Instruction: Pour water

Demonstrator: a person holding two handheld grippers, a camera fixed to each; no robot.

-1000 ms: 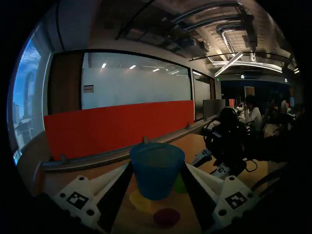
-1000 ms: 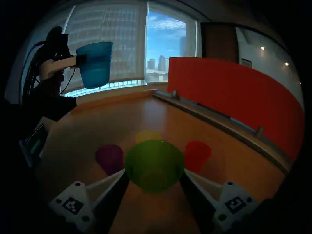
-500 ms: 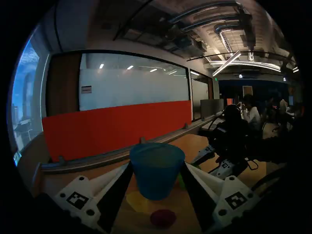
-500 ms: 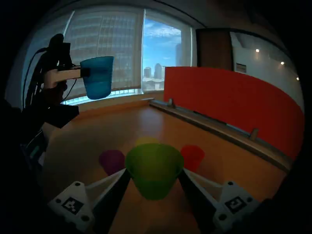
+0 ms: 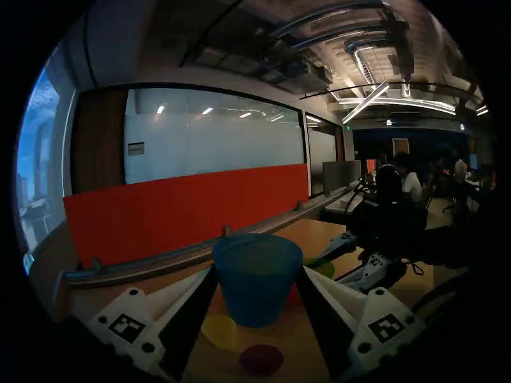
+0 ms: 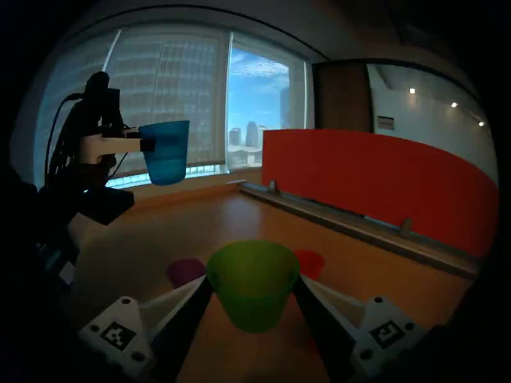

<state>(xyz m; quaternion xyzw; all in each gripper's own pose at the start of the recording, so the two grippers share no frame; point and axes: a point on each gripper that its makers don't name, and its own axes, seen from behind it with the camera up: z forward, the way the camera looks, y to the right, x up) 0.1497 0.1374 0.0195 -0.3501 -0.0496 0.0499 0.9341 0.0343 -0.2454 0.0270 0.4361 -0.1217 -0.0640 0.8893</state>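
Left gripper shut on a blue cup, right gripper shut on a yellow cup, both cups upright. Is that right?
Not quite. The right gripper is shut on a green cup, not yellow, as the right gripper view shows. The left gripper is shut on the blue cup, and both cups are upright.

Right gripper (image 6: 253, 286) clasps green cup (image 6: 253, 300)

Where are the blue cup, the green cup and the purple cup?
blue cup (image 5: 257, 284): left gripper view, middle of its front wall.
green cup (image 6: 253, 290): right gripper view, middle of its front wall.
purple cup (image 6: 184, 271): right gripper view, its visible side.
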